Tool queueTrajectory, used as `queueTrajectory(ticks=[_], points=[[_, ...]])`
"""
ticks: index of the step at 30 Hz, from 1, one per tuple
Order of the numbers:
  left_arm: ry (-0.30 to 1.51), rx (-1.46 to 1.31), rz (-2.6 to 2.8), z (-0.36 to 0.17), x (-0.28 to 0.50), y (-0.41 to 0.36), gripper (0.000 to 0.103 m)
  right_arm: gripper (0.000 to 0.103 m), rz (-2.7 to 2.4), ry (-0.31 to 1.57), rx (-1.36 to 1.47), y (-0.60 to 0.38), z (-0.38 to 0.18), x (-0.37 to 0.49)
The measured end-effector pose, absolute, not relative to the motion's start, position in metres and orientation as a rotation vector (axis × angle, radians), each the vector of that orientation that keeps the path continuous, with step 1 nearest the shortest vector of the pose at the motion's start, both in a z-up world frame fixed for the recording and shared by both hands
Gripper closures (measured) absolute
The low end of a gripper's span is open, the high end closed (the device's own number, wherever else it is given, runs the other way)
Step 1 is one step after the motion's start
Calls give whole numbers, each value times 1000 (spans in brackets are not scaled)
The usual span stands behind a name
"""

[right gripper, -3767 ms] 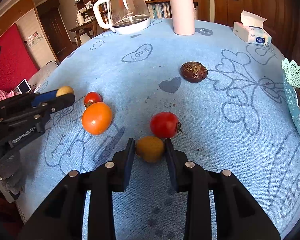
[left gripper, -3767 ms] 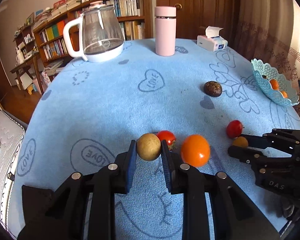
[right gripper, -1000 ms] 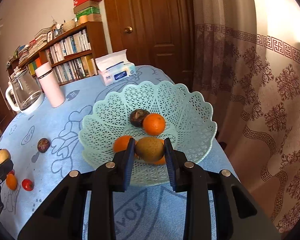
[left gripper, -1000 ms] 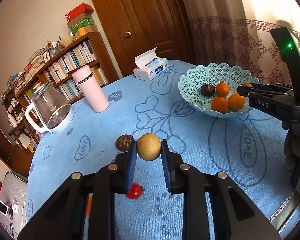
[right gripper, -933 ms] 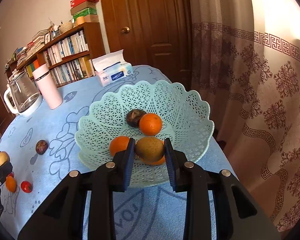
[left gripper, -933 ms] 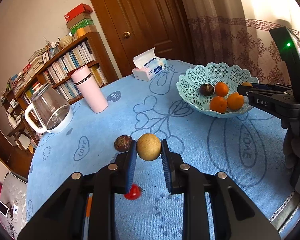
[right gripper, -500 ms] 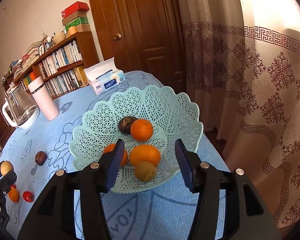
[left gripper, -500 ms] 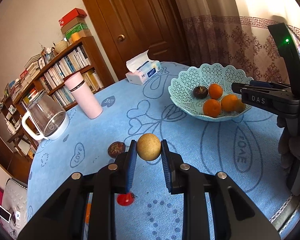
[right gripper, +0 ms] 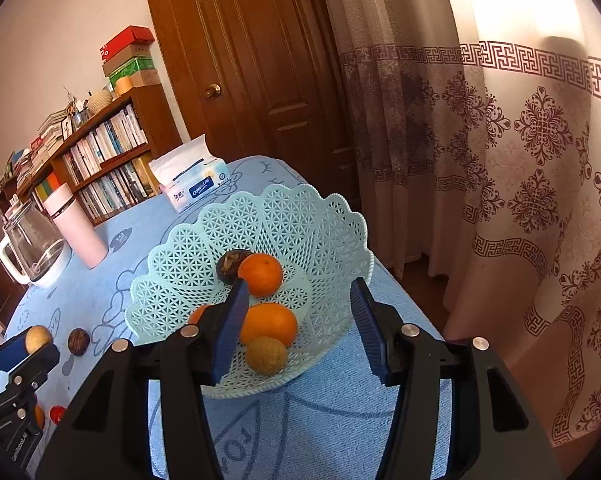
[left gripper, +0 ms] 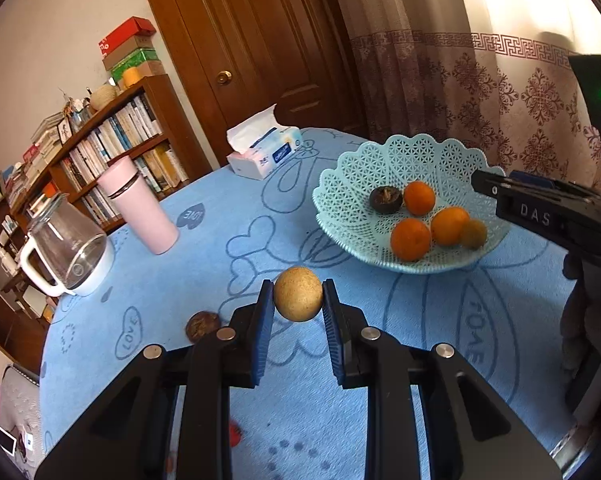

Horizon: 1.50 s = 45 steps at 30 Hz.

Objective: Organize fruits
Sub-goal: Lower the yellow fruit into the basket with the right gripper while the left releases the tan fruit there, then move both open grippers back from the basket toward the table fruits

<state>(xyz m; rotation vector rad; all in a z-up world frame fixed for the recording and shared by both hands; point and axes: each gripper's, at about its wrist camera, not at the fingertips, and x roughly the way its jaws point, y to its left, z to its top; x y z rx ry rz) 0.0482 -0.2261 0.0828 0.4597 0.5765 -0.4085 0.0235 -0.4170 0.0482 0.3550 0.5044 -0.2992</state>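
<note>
Tongs on the left clamp a tan fruit above the blue bench, short of the basket. Right tongs stand wide and empty over the basket's near rim; inside lie three oranges, a dark fruit and a tan one. Another dark fruit sits on the bench, well apart from the basket.

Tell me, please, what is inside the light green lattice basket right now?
The basket holds three oranges, a dark brown wrinkled fruit and a small tan fruit. In the right wrist view, one claw finger covers most of the third orange.
</note>
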Motion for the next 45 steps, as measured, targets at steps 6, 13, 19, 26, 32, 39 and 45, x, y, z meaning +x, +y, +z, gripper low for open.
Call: queueTrajectory(ticks=[6,13,19,26,32,39,45], points=[[611,388,-508,82,69,-246,78,49,-308,496,375,-420,47,23],[651,326,-577,75,92,-266,78,48,-318,483,387,-423,46,22],[683,293,-587,67,106,-273,77,44,-319,475,398,-425,45,21],[667,260,-548,68,111,-265,31,38,-324,461,390,-424,46,19],[640,263,-500,70,110,-253,14,36,-330,461,375,-422,46,20],[658,257,-452,68,110,-241,11,31,-342,446,314,-411,48,19],[665,260,-413,67,109,-233,11,31,-346,439,290,-406,50,19]])
